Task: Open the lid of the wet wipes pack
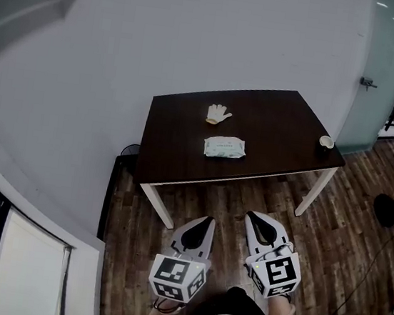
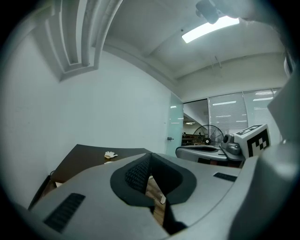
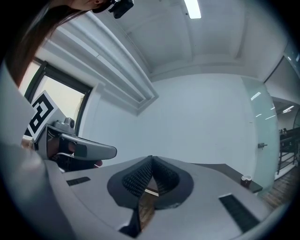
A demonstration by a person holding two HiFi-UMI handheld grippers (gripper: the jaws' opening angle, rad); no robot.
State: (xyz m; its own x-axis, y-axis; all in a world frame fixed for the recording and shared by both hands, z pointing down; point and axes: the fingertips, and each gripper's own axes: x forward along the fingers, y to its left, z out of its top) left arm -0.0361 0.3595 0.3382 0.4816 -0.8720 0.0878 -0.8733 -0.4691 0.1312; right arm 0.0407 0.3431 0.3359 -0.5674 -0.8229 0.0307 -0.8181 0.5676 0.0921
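A pale green-and-white wet wipes pack [image 1: 224, 147] lies flat, lid shut, near the middle of the dark brown table [image 1: 274, 120]. Both grippers hang well short of the table, over the wooden floor in front of it. My left gripper [image 1: 209, 222] is shut with nothing in it, its tips meeting in the left gripper view [image 2: 150, 156]. My right gripper [image 1: 250, 215] is beside it, also shut and empty [image 3: 151, 159]. Each gripper view catches the other gripper [image 2: 220, 151] [image 3: 79, 147] alongside. The pack is hidden behind the jaws in both gripper views.
A white work glove [image 1: 218, 114] lies on the table behind the pack, also seen in the left gripper view [image 2: 110, 154]. A small white cup [image 1: 326, 141] stands at the table's right edge. A glass door [image 1: 385, 70] and a floor fan [image 1: 386, 210] are to the right.
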